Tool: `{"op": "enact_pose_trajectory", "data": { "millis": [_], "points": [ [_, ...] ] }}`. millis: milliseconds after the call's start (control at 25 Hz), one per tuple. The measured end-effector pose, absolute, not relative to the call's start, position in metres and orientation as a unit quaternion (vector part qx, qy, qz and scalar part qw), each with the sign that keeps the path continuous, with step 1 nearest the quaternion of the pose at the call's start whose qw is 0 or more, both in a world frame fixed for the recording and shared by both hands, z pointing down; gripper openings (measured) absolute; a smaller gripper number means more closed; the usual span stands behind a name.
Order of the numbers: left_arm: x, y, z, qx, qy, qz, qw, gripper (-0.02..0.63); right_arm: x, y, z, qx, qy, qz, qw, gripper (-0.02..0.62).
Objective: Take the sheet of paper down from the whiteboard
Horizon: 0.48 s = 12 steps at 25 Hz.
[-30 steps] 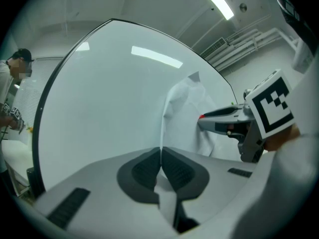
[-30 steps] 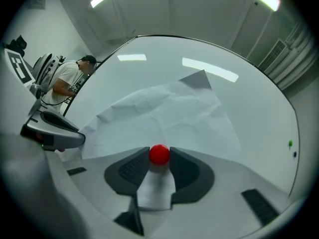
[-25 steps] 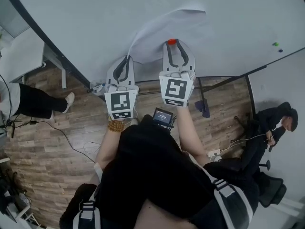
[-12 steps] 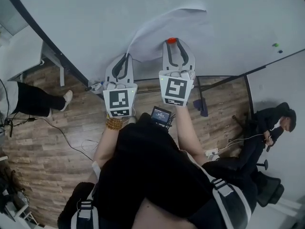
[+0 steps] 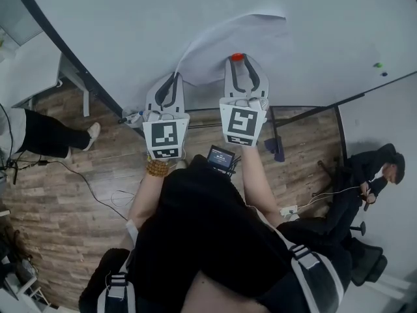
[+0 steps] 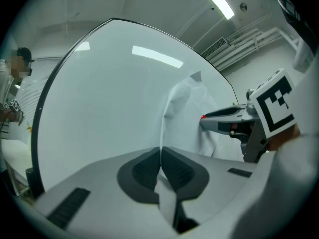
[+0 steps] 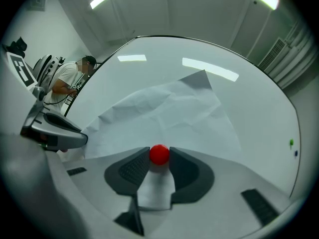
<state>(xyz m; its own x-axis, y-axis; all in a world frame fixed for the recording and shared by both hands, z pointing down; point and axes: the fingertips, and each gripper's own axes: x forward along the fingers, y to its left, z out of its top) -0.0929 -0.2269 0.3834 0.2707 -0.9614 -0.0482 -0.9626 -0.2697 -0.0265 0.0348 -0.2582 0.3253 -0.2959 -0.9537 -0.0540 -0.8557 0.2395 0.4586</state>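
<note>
Landmark: whiteboard (image 5: 130,31), with all places given relative to it.
Sheet of paper (image 5: 241,41): up against the whiteboard's lower middle. It is creased, its left part bows away from the board face, and its top right corner is curled off the board.
Red magnet (image 5: 237,57): sits on the sheet near its lower edge, against the board.
Left gripper (image 5: 174,75): jaws are closed tight on the sheet's lower left edge. The paper edge runs straight into the pads, and a strip of it shows behind them.
Right gripper (image 5: 238,59): jaws are closed on the red magnet, with a pad touching each side of it. The tips are at the board face.
Gripper spacing: side by side below the sheet, near each other but apart, both pointing at the board.
Other magnets: a green magnet (image 5: 376,64) and a dark magnet (image 5: 384,74) sit at the board's far right, well apart from the sheet.
Bystanders: a seated person (image 5: 365,181) is below the board's right end. A standing person's legs (image 5: 45,135) are by its left end.
Change versus one second ago: none of note. Both grippers are at the same spots on the board with the same grips. The sheet has the same bulge and curled corner, and the magnet is not lifted.
</note>
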Motion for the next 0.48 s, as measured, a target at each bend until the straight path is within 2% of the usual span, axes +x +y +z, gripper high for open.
{"op": "enact_pose_trajectory", "data": {
  "millis": [480],
  "points": [
    [-0.0927, -0.2257, 0.3849, -0.798, 0.602, 0.016, 0.015, 0.017, 0.0345, -0.2578, 0.3264, 0.579, -0.779, -0.207, 0.126, 0.118]
  ]
}}
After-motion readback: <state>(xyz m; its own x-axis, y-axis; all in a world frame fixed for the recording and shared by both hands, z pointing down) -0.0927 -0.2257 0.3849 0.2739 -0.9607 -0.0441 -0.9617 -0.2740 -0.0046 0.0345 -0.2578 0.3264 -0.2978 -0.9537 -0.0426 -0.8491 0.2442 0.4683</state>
